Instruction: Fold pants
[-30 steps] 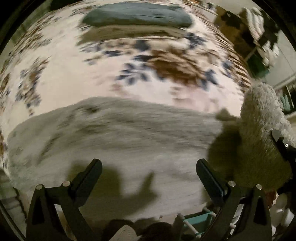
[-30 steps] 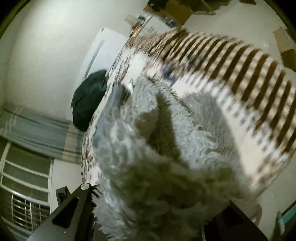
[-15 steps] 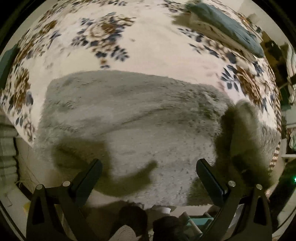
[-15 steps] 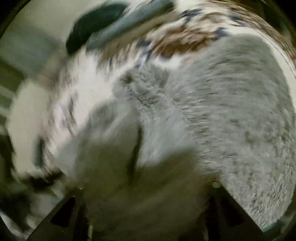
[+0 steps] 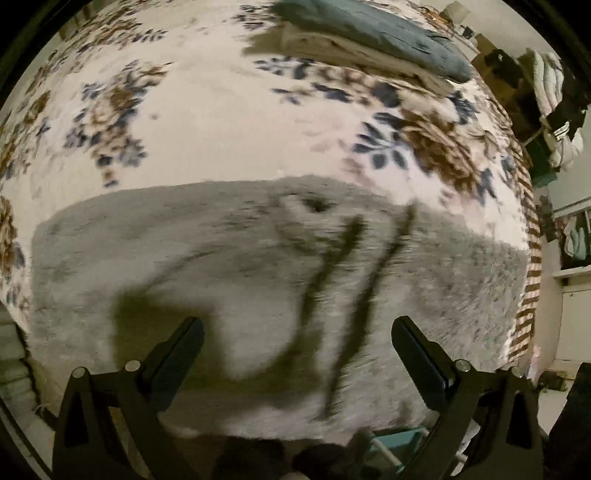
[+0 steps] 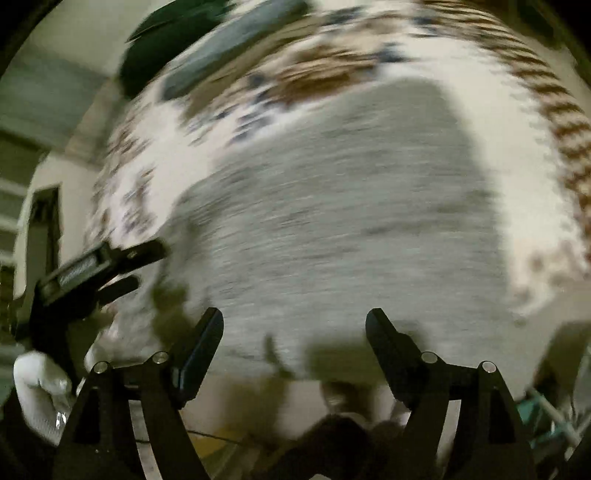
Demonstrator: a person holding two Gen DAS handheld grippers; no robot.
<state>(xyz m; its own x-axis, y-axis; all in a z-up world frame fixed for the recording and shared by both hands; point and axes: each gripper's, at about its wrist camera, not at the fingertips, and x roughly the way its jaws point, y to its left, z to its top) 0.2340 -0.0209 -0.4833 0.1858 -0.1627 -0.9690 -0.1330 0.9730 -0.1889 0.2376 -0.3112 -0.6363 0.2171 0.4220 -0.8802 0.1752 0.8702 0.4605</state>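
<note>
Grey fluffy pants [image 5: 258, 280] lie flat on a floral bedspread [image 5: 221, 103], folded into a broad slab with dark crease lines near the middle. My left gripper [image 5: 297, 328] hovers over their near edge, open, nothing between its fingers. In the right wrist view the same pants [image 6: 351, 206] spread below, blurred by motion. My right gripper [image 6: 293, 321] is over their near edge with its jaws opening wide and no cloth between them. The left gripper [image 6: 122, 258] shows at the left edge there, held by a white-gloved hand [image 6: 40, 395].
A folded teal garment on a cream one [image 5: 373, 33] lies at the far side of the bed. A dark green bundle [image 6: 162, 48] sits at the far left corner. Shelves with clothes [image 5: 554, 92] stand to the right. A striped bed border [image 5: 528, 280] marks the right edge.
The right gripper let go of the fluffy leg it was carrying and opened; the leg now lies flat on the rest. Both grippers shifted over the near edge.
</note>
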